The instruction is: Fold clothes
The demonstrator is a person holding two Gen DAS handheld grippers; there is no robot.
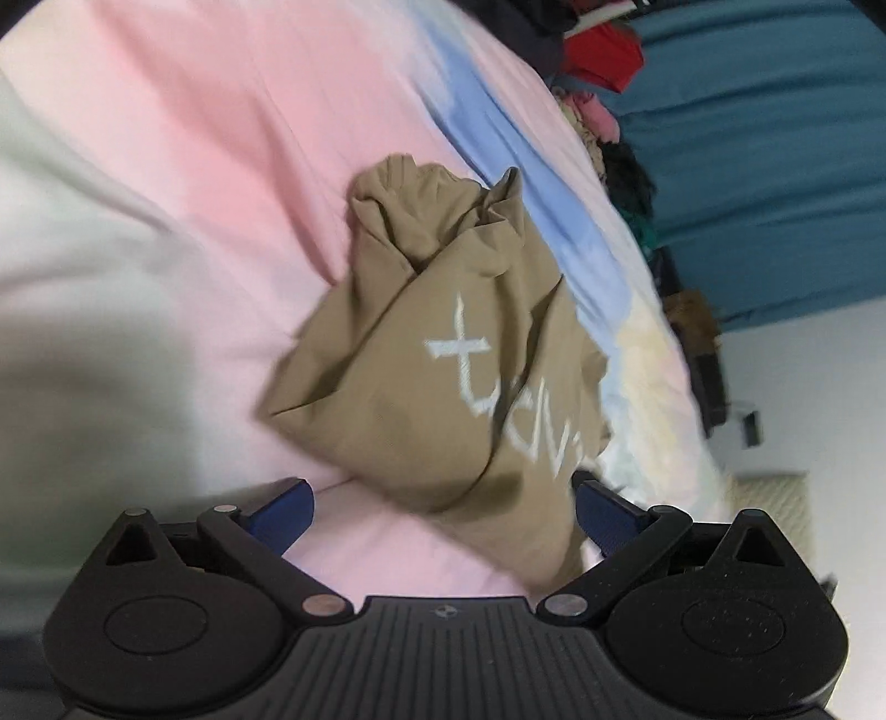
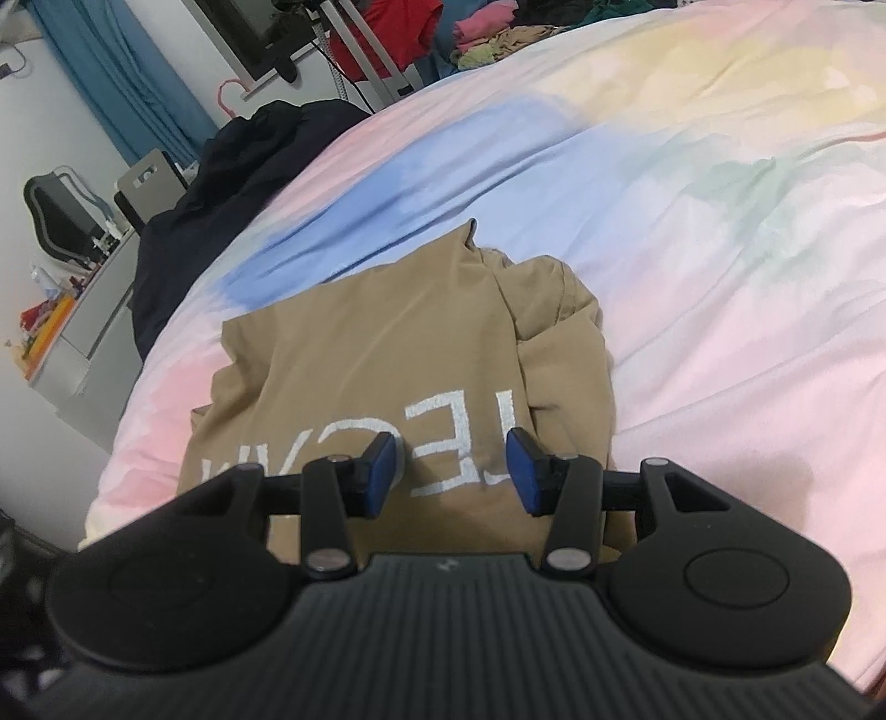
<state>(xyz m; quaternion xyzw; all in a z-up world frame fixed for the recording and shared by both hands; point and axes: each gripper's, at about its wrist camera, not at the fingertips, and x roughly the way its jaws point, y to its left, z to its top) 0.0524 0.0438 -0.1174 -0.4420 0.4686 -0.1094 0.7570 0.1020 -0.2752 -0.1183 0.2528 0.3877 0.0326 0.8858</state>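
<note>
While both views are blurred, the main things read clearly enough.
Shirt: a tan shirt (image 1: 443,354) with white lettering lies bunched and partly folded on the bed (image 1: 183,183), on its pastel cover of pink, blue, yellow and pale green patches; in the right wrist view the shirt (image 2: 387,365) sits near the bed's left edge, its lettering upside down to the camera.
Left hand-held gripper: the left hand-held gripper (image 1: 443,509) is spread wide, with the near end of the shirt lying between its blue pads (image 1: 282,515); whether either pad touches the cloth I cannot tell.
Right hand-held gripper: the right hand-held gripper (image 2: 454,471) stands moderately apart over the lettered panel, nothing pinched between its blue pads (image 2: 382,471); whether they touch the cloth cannot be told.
Bed edge: a dark garment (image 2: 232,177) is heaped at the left edge of the bed, beyond the shirt.
Background: a blue curtain (image 1: 775,166) and a pile of mixed clothes (image 2: 498,39) lie past the bed's far edge.
</note>
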